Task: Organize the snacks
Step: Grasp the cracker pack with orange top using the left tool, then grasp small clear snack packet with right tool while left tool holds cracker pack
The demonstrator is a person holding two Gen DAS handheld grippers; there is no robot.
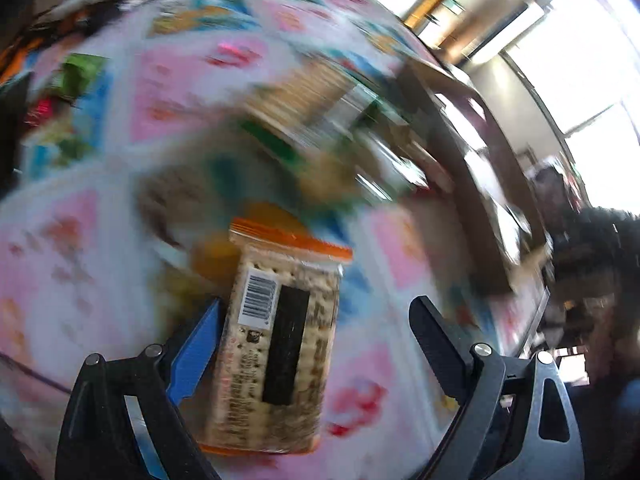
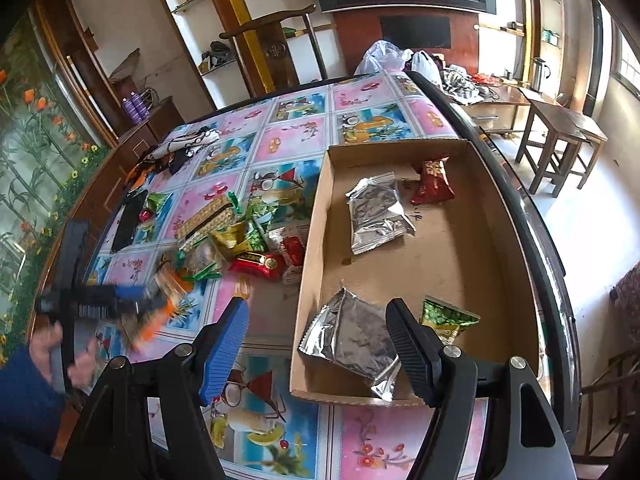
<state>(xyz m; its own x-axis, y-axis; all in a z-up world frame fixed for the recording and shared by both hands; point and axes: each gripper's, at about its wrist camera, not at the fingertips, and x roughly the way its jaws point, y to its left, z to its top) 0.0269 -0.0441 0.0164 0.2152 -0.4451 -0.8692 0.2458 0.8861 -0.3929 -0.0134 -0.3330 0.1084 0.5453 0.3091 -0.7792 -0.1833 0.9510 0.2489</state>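
Note:
In the left wrist view my left gripper [image 1: 316, 320] has its jaws wide apart. An orange-edged cracker pack [image 1: 276, 344] lies between them against the blue finger [image 1: 196, 352], apart from the black finger. That view is heavily motion-blurred. In the right wrist view the left gripper [image 2: 132, 300] and the pack [image 2: 160, 304] show blurred at the left. My right gripper [image 2: 316, 320] is open and empty above the near end of a cardboard tray [image 2: 316, 208]. The tray holds two silver packets [image 2: 376, 212] [image 2: 352, 340], a red packet [image 2: 432, 180] and a green packet [image 2: 448, 316]. A pile of loose snacks [image 2: 240, 232] lies left of the tray.
The table has a pink and blue patterned cover [image 2: 288, 140]. A black phone [image 2: 130, 220] and a bundle of cloth [image 2: 180, 148] lie at its far left. Plastic bags [image 2: 396, 60] sit at the far edge. A wooden stool [image 2: 560, 140] stands on the floor to the right.

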